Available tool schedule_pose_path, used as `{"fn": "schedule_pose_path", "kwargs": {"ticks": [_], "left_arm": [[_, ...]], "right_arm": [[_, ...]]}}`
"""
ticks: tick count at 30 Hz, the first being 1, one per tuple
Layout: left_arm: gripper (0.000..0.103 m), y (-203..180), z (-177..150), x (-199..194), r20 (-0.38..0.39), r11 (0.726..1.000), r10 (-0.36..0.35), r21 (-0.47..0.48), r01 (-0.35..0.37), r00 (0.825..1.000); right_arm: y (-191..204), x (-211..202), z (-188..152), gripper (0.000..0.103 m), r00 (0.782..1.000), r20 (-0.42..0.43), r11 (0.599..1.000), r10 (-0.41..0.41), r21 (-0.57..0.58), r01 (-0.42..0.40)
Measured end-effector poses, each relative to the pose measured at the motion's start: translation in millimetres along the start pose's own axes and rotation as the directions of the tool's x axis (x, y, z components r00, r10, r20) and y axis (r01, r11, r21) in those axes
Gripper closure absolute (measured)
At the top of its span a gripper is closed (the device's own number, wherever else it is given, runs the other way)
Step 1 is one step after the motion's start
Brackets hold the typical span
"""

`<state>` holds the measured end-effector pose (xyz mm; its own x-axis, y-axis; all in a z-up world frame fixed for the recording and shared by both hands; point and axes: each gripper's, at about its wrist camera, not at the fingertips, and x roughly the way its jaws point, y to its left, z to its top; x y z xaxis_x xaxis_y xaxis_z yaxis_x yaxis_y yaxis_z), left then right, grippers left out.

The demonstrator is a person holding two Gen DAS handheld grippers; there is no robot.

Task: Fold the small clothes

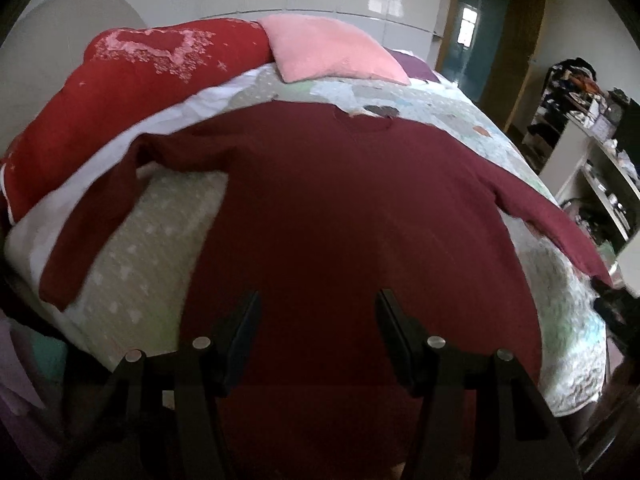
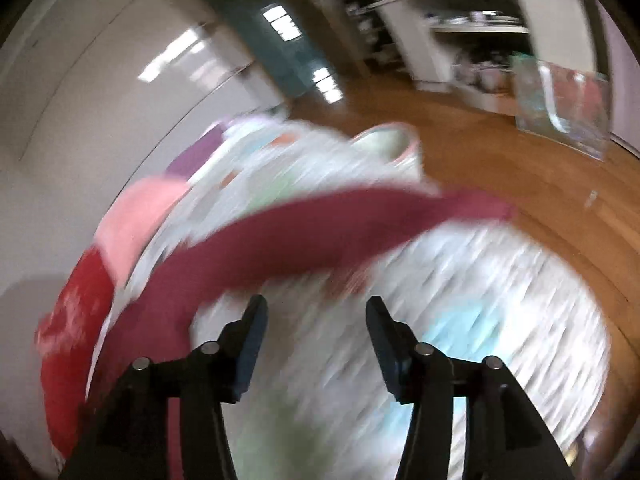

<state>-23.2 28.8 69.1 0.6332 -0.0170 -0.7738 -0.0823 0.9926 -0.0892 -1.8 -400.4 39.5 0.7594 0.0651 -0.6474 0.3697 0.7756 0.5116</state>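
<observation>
Maroon long-sleeve top (image 1: 340,208) lies flat on the quilted bed (image 1: 132,280), neck at 12 o'clock, sleeves out toward 9 and 3. Left gripper (image 1: 318,300) hangs over its lower body, fingers apart, nothing btwn them. Right gripper (image 2: 316,306), fingers apart too, sits over the quilt just below one sleeve (image 2: 320,232); view v. blurred. Pink pillow (image 1: 332,50) and red pillow (image 1: 132,92) at 12 and 10 o'clock.
</observation>
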Motion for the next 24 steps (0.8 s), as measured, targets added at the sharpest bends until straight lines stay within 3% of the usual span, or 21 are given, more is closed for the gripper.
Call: {"fn": "schedule_pose_path", "kwargs": {"ticks": [3,5,8,15,24], "left_arm": [[0.045,-9,-14,-3,-0.006,0.999,-0.021,0.024,0.022,1.0],[0.045,-14,-20,-6,-0.005,0.999,-0.023,0.042,0.023,1.0],[0.045,-22,-28,-10,0.003,0.997,-0.024,0.075,0.023,1.0],[0.045,-30,-32,-11,-0.005,0.995,-0.038,0.094,0.038,0.999],[0.045,-30,-33,-9,-0.017,0.995,-0.042,0.094,0.043,0.999]], "right_arm": [[45,0,-45,0.046,0.998,-0.066,0.98,0.015,-0.197,-0.028],[75,2,-71,0.046,0.995,-0.102,0.94,0.023,-0.336,-0.056],[102,-2,-95,0.046,0.996,-0.092,0.884,0.018,-0.463,-0.058],[117,-13,-117,0.039,0.998,-0.063,0.833,0.02,-0.551,-0.052],[115,-8,-119,0.039,0.996,-0.085,0.846,0.002,-0.531,-0.047]]}}
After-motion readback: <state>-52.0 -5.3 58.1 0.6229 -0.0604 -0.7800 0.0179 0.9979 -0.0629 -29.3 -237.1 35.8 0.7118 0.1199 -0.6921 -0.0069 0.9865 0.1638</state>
